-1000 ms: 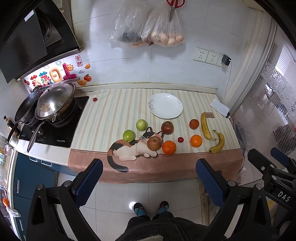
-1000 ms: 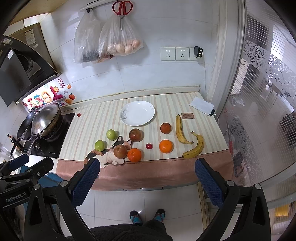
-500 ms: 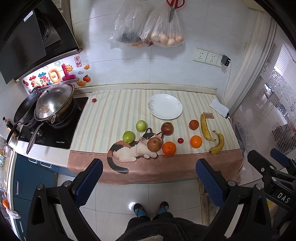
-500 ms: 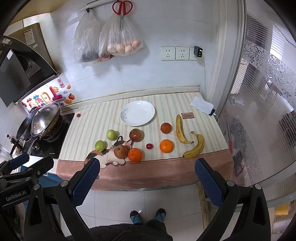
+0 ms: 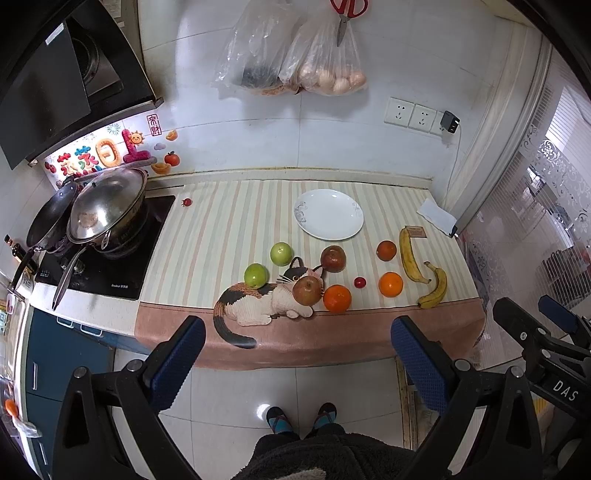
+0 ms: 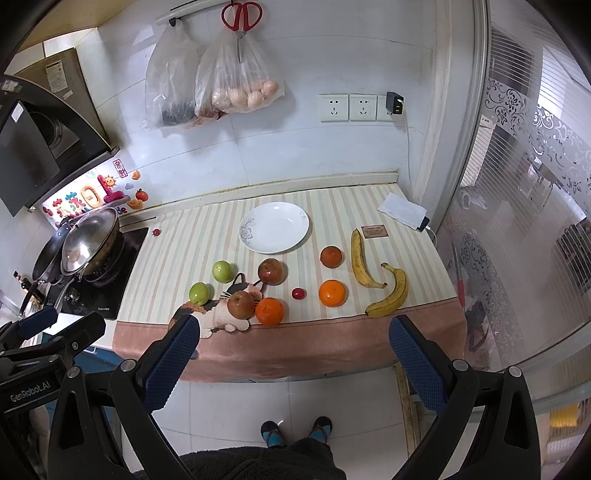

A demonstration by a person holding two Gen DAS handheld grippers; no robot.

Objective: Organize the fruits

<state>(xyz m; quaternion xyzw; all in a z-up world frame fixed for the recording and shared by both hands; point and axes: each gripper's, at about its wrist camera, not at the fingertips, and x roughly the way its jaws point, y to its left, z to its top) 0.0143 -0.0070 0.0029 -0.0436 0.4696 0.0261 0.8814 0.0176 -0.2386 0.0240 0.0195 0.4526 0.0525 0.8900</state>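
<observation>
Fruit lies on a striped cloth on the counter: two green apples (image 5: 256, 275) (image 5: 281, 253), two red apples (image 5: 307, 290) (image 5: 333, 258), oranges (image 5: 337, 298) (image 5: 390, 284), a darker orange (image 5: 386, 250), a small red fruit (image 5: 359, 282) and two bananas (image 5: 408, 254) (image 5: 435, 285). An empty white plate (image 5: 328, 214) sits behind them; it also shows in the right wrist view (image 6: 274, 227). My left gripper (image 5: 297, 356) and right gripper (image 6: 293, 354) are both open and empty, held high above the floor in front of the counter.
A stove with a lidded wok (image 5: 107, 206) stands at the counter's left end. Plastic bags (image 5: 295, 55) and red scissors (image 5: 347, 14) hang on the tiled wall. A phone under a tissue (image 5: 436, 216) lies at the far right. A glass door (image 6: 535, 221) is to the right.
Both views have barely shifted; the counter sits a touch lower in the frames. Nothing on the counter has moved.
</observation>
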